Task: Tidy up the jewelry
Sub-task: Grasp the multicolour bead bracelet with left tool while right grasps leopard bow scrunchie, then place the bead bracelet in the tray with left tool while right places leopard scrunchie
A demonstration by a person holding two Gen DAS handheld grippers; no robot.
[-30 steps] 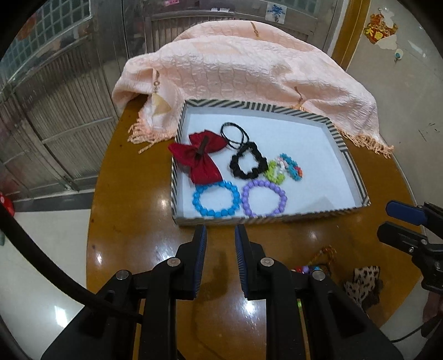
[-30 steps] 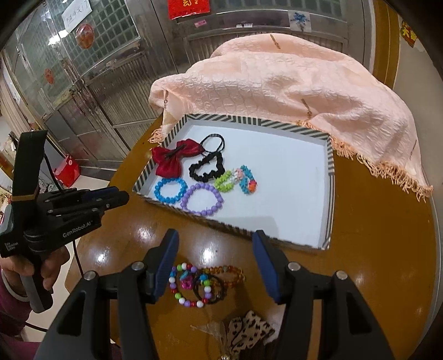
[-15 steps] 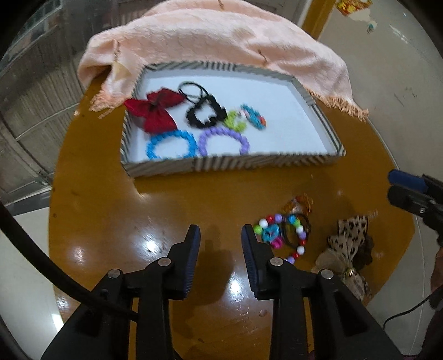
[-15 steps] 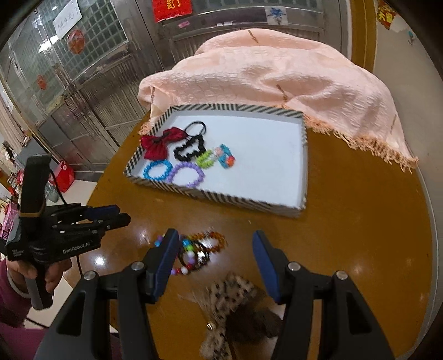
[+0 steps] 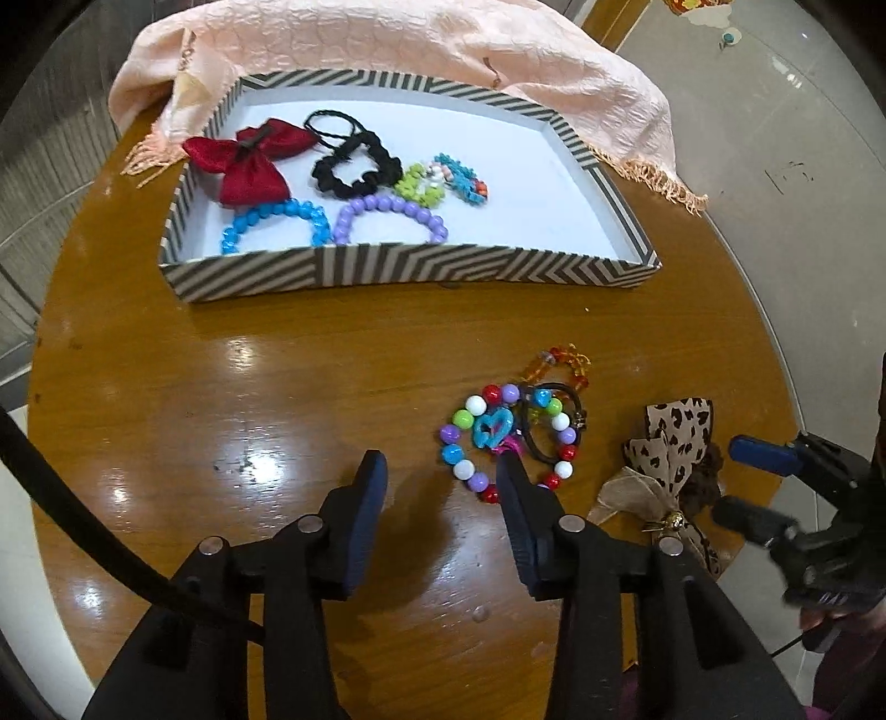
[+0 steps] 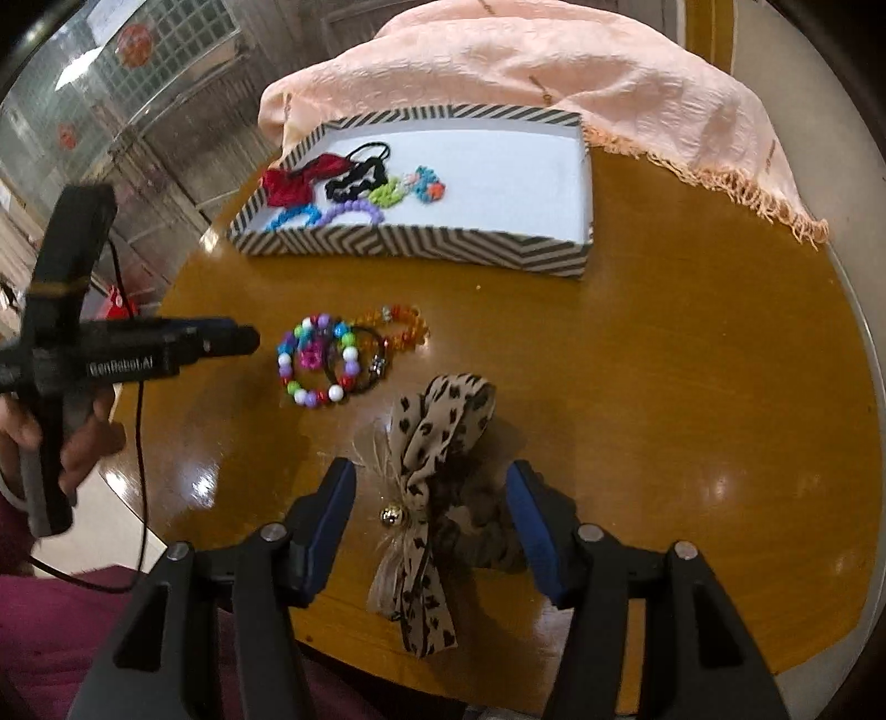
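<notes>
While the right gripper (image 6: pixel 429 493) stands wide apart and holds nothing, the leopard-print bow (image 6: pixel 437 443) lies on the wooden table (image 6: pixel 664 387) directly between its two blue pads, at the near edge, and I cannot tell if a pad touches it. A small gold bell (image 6: pixel 390 517) sits at the knot of this bow. The left gripper (image 5: pixel 440 482) is also wide and empty, above the bare wood at the near left. Its right finger tip (image 5: pixel 509 471) is just beside the multicolored bead bracelet (image 5: pixel 498 437), but contact is not clear. A turquoise heart clip (image 5: pixel 492 427) lies inside this bracelet, a black hair tie (image 5: pixel 545 426) overlaps its right side, and an amber bead bracelet (image 5: pixel 559 363) lies just behind them. Further away, well apart from this group, is the striped tray (image 5: pixel 415 268) with a white floor. In its left half are a blue bead bracelet (image 5: pixel 271 221) and a purple bead bracelet (image 5: pixel 387 213) near the front wall, then a red bow (image 5: pixel 249 158), a black scrunchie (image 5: pixel 354 169), a thin black hair tie (image 5: pixel 332 124), a green bead ornament (image 5: pixel 418 185) and a turquoise bead ornament (image 5: pixel 462 177). At the far side, a peach shawl (image 5: pixel 415 39) is draped behind the tray and touches its far wall.
</notes>
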